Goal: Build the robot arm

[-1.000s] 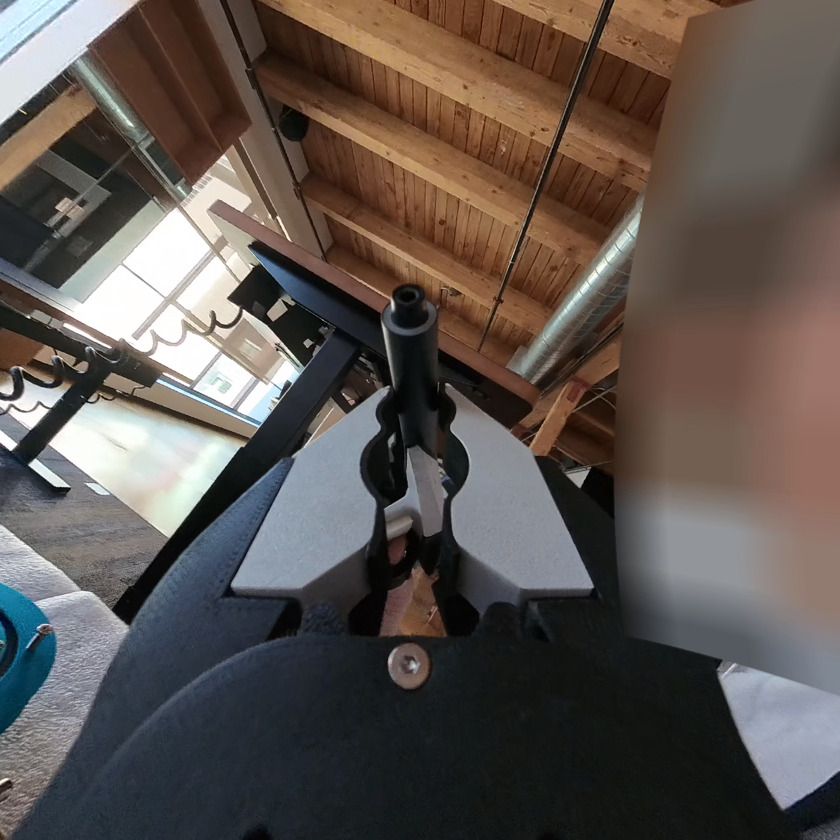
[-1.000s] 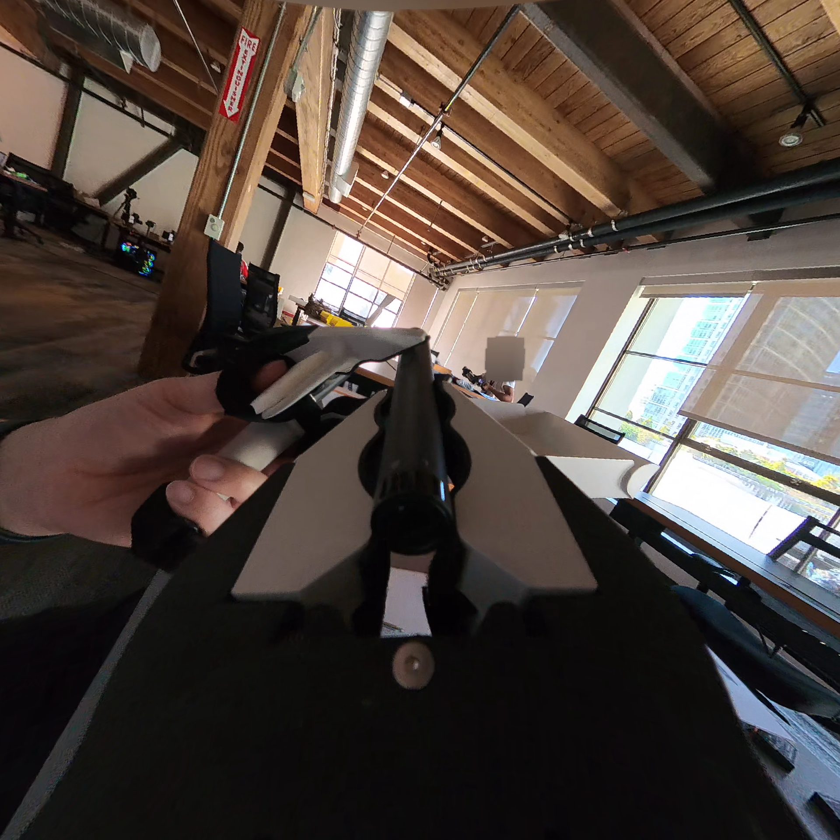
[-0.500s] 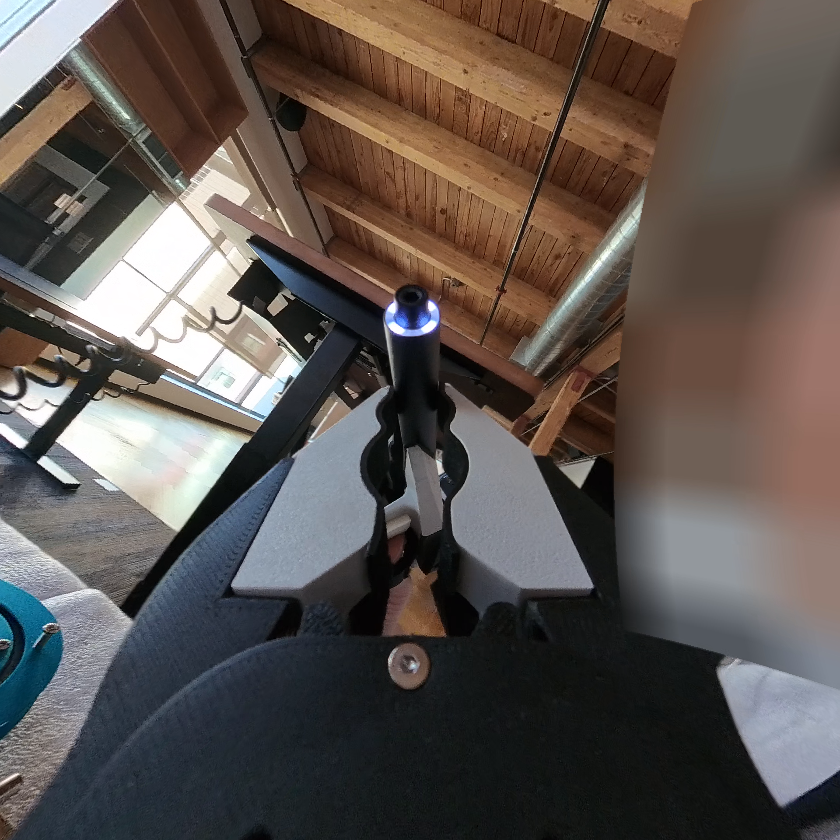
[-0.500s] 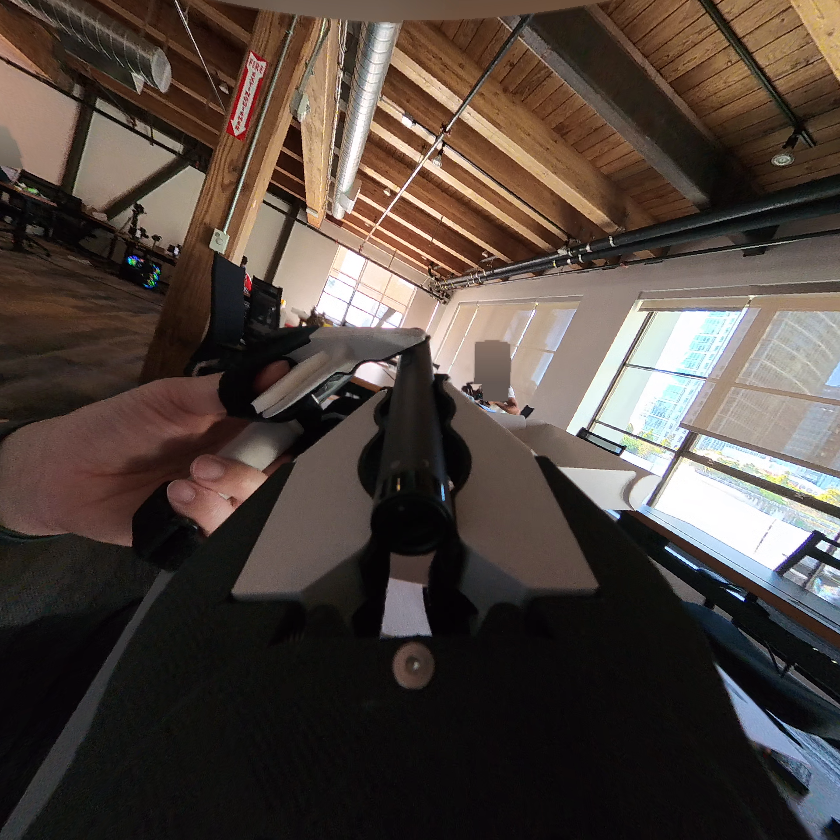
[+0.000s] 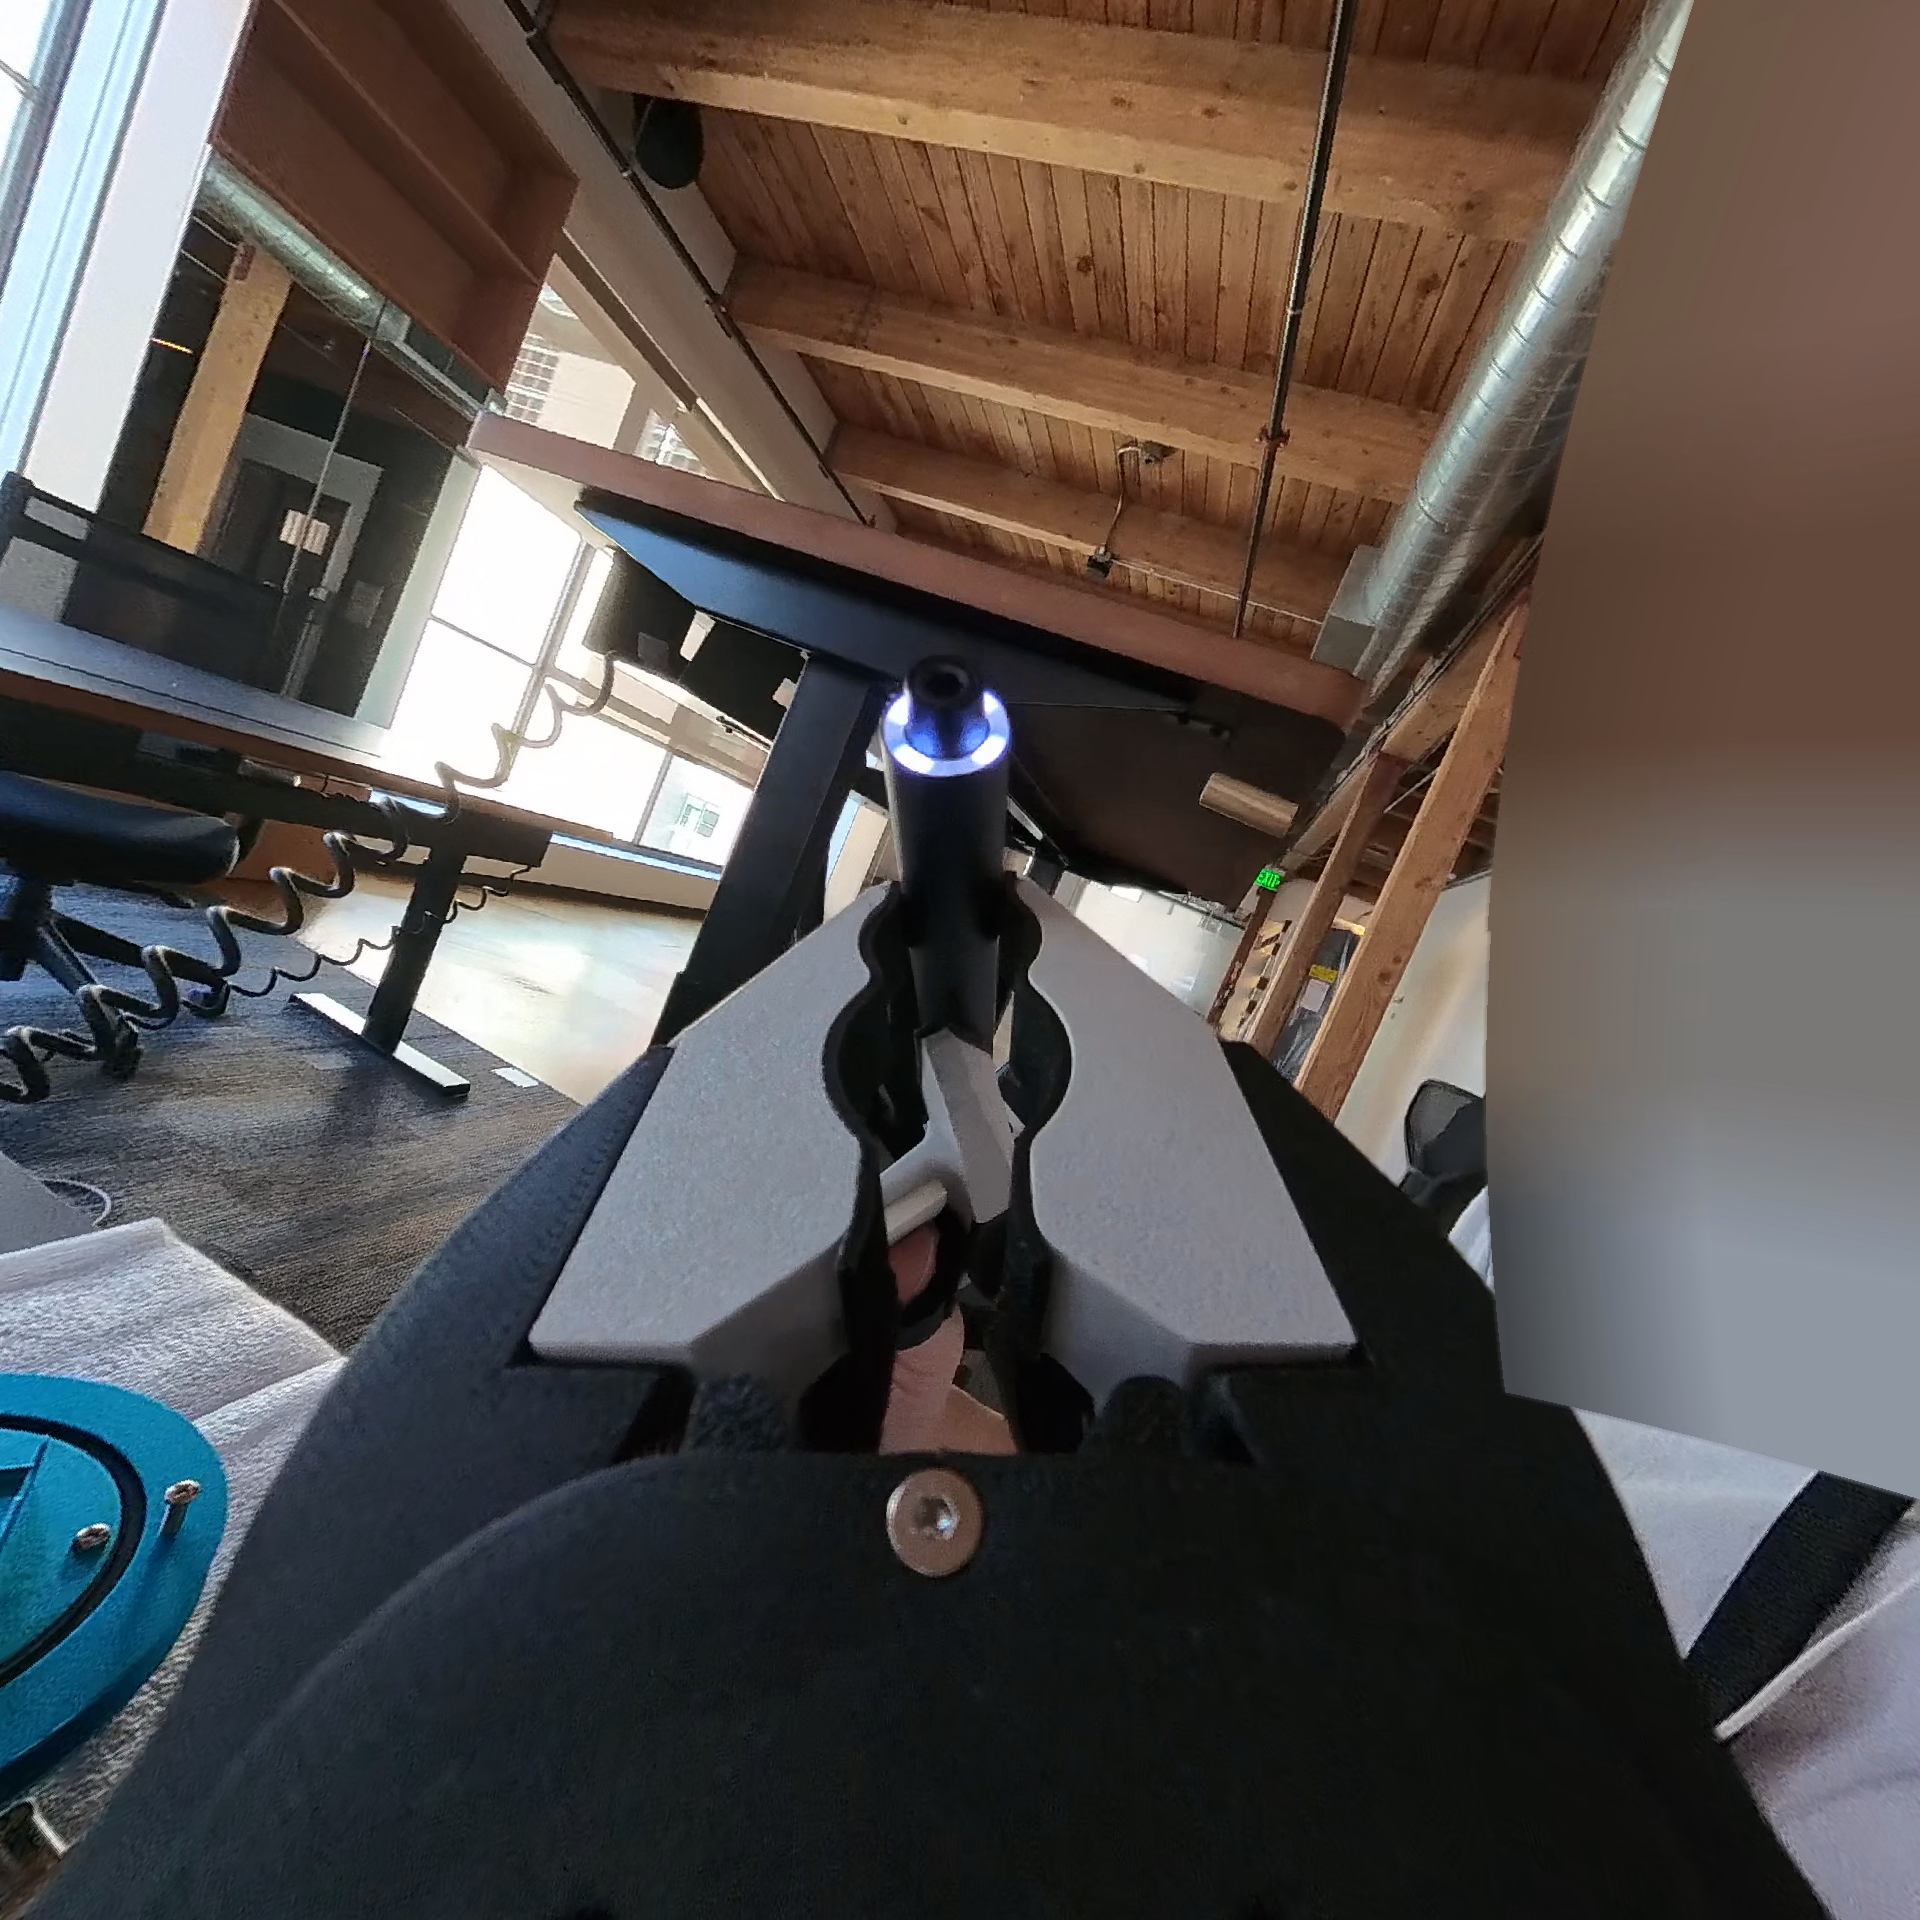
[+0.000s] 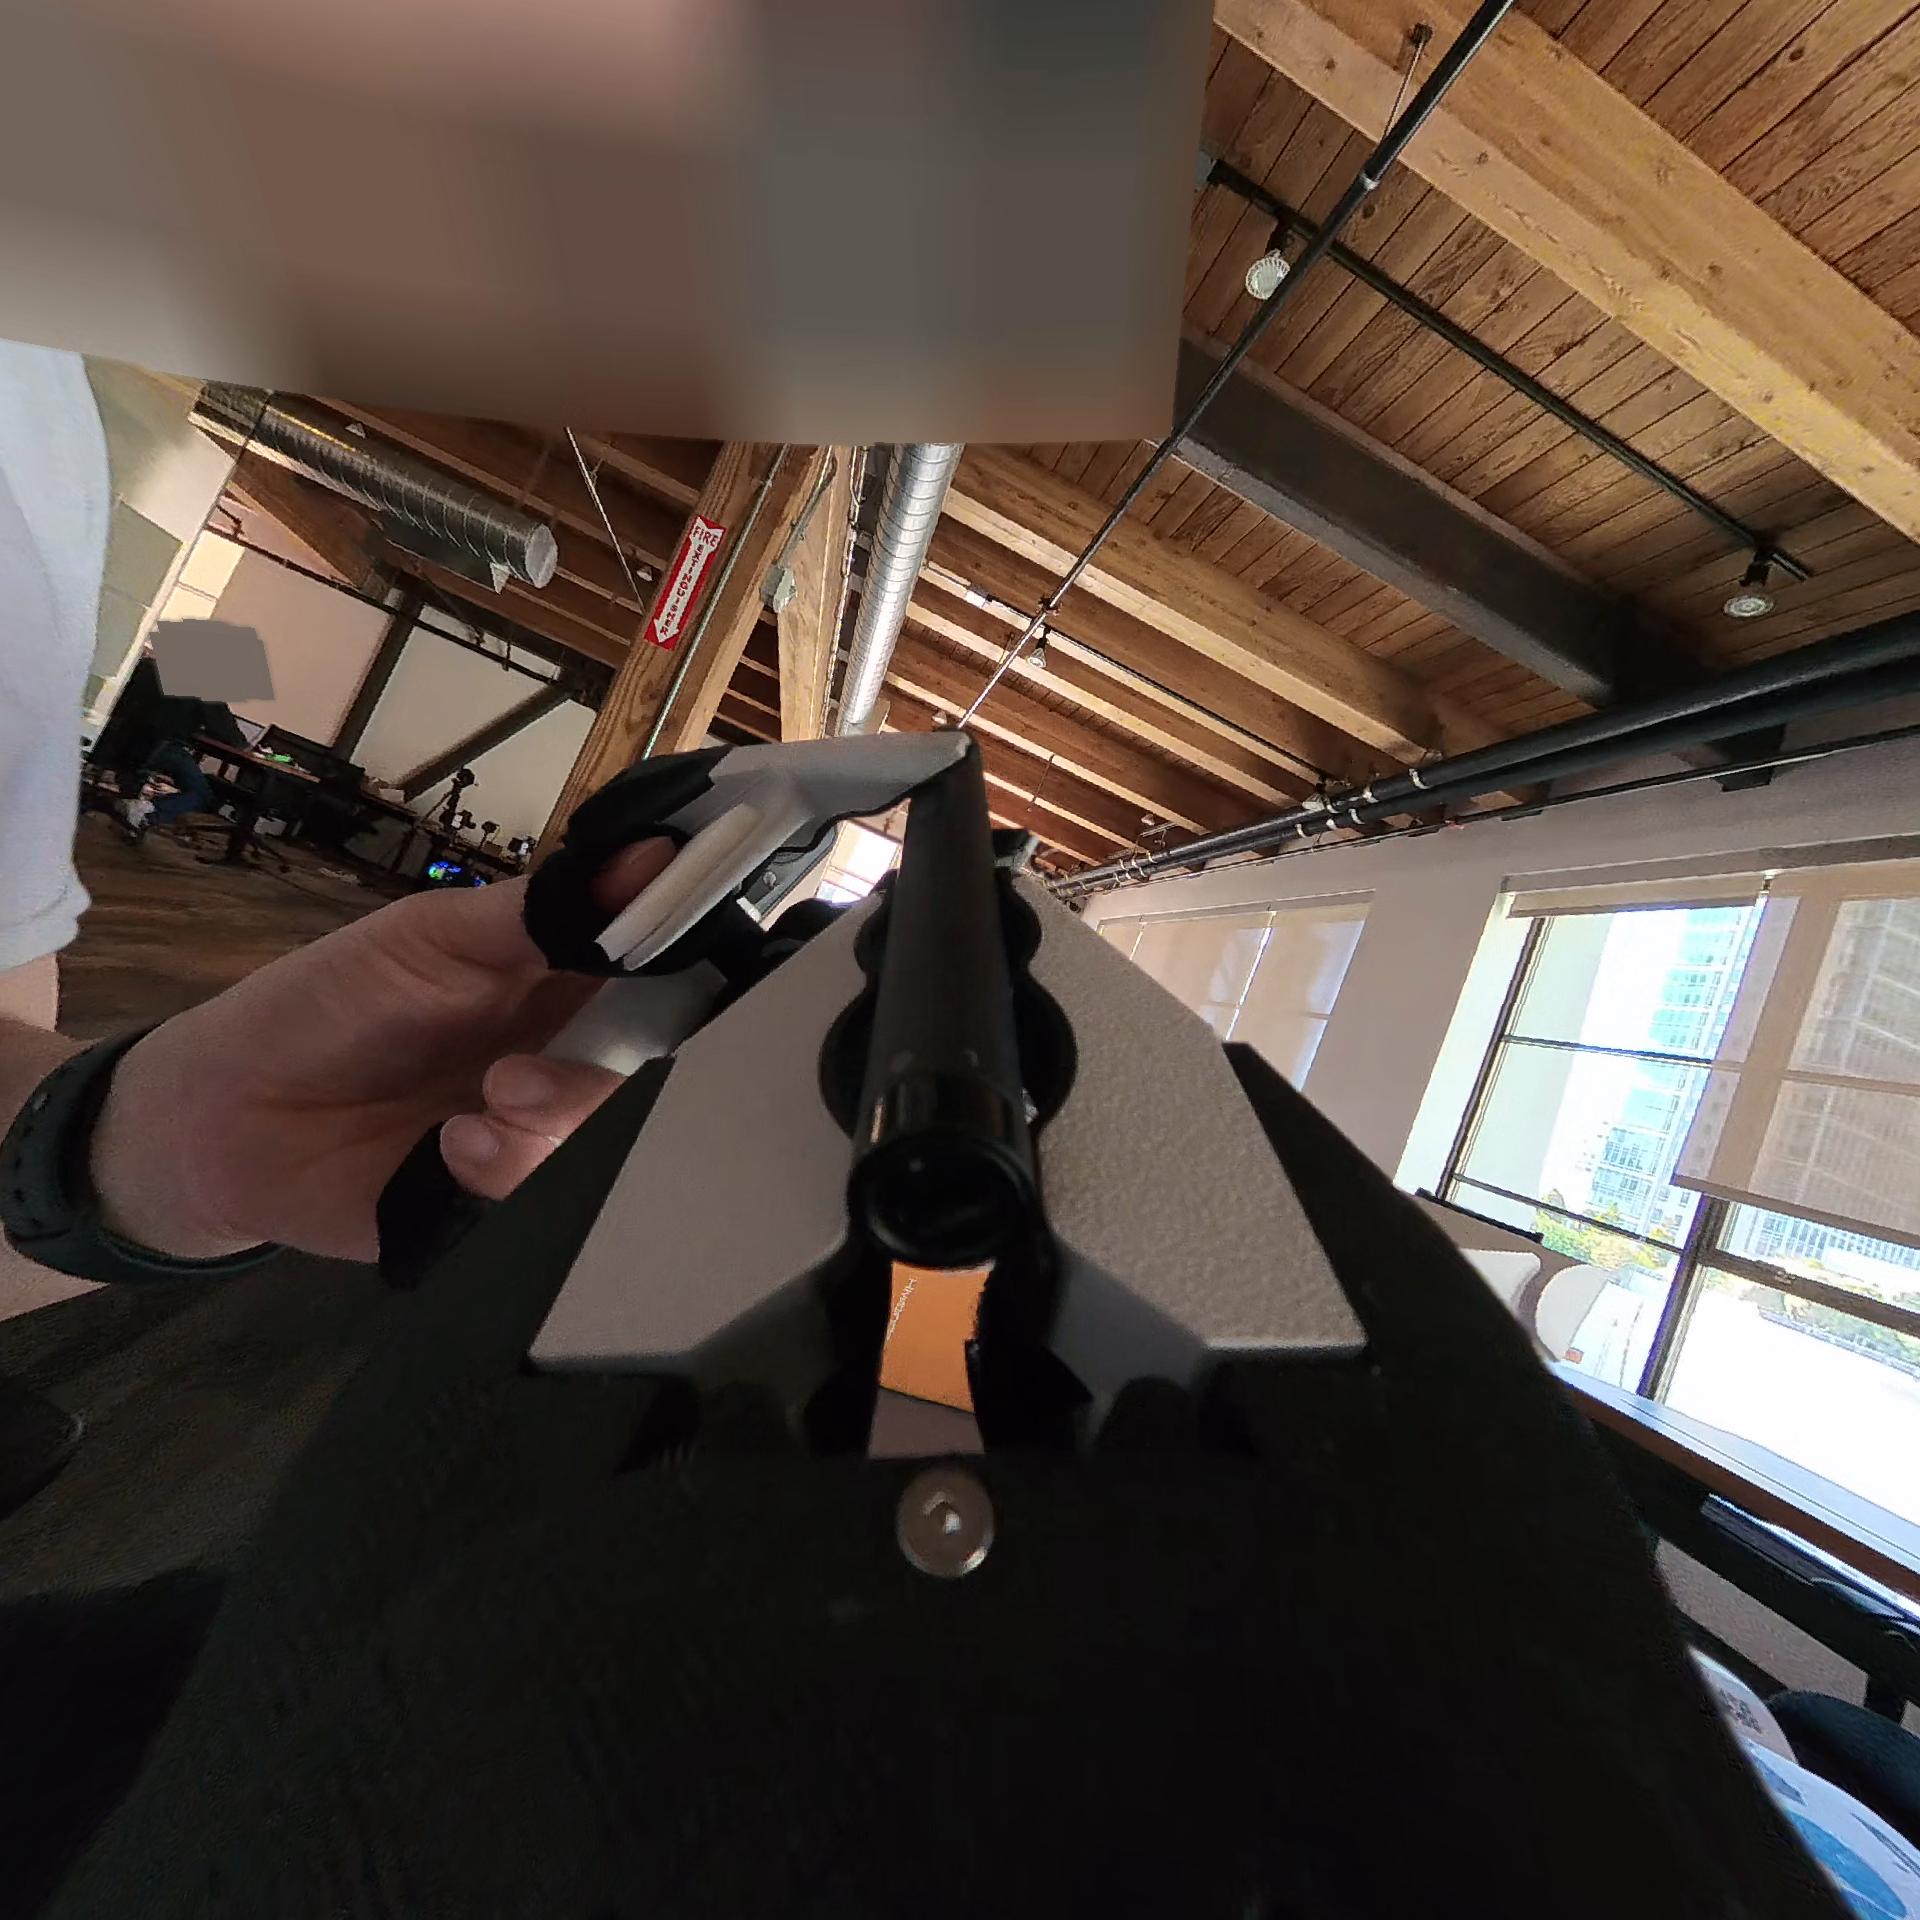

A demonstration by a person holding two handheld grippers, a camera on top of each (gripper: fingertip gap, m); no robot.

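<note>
My left gripper (image 5: 948, 920) is shut on a black pen-shaped power tool (image 5: 940, 821). The tool sticks out past the jaws, and a ring (image 5: 943, 746) at its tip glows blue-white. My right gripper (image 6: 948, 925) is shut on the same tool's body (image 6: 940, 987), with the tool's rear end (image 6: 940, 1195) facing the camera. In the right wrist view the left gripper's grey finger (image 6: 831, 774) meets the tool's far end, and a hand (image 6: 312, 1039) holds that gripper. Both grippers point up towards the wooden ceiling.
A teal round plate (image 5: 94, 1538) with small screws lies on grey cloth at the lower left. A black-legged desk (image 5: 935, 634), an office chair (image 5: 94, 842) and a coiled cable (image 5: 239, 925) stand ahead. Large windows (image 6: 1662, 1091) are on the right. The teal round plate (image 5: 94, 1538) is about equally far from each gripper, around 25 cm.
The ring at the tool's tip has lit up. Both views have swung: the left one now shows more floor and the teal plate, and the right one has turned.
</note>
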